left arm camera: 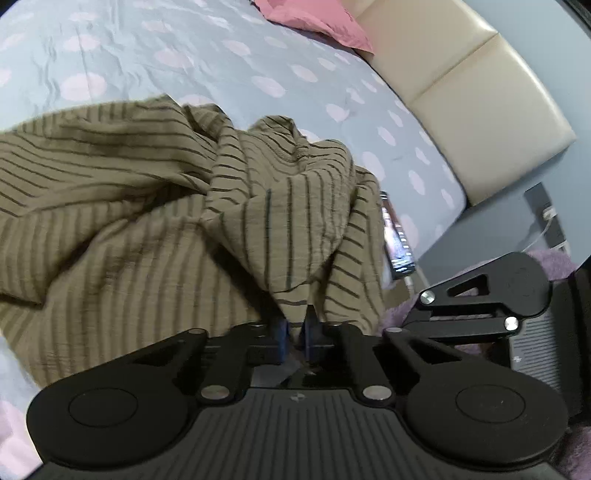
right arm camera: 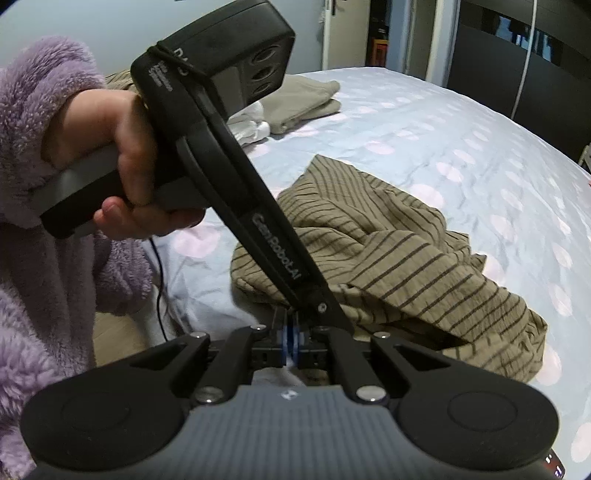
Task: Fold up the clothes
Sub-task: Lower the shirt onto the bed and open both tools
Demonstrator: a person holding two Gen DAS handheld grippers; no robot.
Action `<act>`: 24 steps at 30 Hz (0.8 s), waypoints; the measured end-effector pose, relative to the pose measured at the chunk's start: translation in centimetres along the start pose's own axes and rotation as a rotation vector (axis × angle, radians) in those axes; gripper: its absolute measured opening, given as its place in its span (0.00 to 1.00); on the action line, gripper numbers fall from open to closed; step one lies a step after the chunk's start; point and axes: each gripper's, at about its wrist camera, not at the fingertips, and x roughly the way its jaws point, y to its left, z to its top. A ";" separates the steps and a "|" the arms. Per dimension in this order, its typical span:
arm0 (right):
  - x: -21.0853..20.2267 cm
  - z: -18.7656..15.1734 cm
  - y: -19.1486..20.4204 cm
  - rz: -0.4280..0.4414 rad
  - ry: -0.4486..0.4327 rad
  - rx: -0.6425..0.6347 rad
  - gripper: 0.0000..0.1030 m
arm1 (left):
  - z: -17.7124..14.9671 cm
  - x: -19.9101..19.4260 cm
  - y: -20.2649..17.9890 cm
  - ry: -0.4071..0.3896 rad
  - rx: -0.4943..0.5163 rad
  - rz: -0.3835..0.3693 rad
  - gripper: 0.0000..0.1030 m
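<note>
An olive shirt with thin dark stripes (left arm camera: 147, 192) lies crumpled on the bed; it also shows in the right wrist view (right arm camera: 399, 254). My left gripper (left arm camera: 294, 314) is shut on a bunched fold of the shirt at its near edge and holds it up. In the right wrist view the left gripper's body (right arm camera: 229, 122) crosses the frame, held by a hand in a fluffy purple sleeve. My right gripper (right arm camera: 291, 332) has its jaws together right beside the left one at the shirt's near edge; whether cloth is between them is hidden.
The bed has a light blue sheet with pale pink dots (left arm camera: 221, 55). A pink pillow (left arm camera: 314, 18) and cream headboard (left arm camera: 480, 110) lie beyond. A phone (left arm camera: 397, 236) lies at the bed edge. Folded grey and white clothes (right arm camera: 295, 103) sit at the far side.
</note>
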 end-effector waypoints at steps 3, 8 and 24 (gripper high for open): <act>-0.7 0.5 -0.1 0.016 -0.015 -0.023 0.10 | -0.2 -1.4 0.7 -0.026 -0.005 0.083 0.01; -1.6 1.8 -2.1 -0.019 -0.011 -0.049 0.21 | -0.6 -5.1 2.6 -0.053 -0.026 0.231 0.00; 0.9 5.0 -9.4 -0.175 0.119 -0.082 0.34 | -3.4 -9.4 4.2 -0.154 -0.092 0.237 0.26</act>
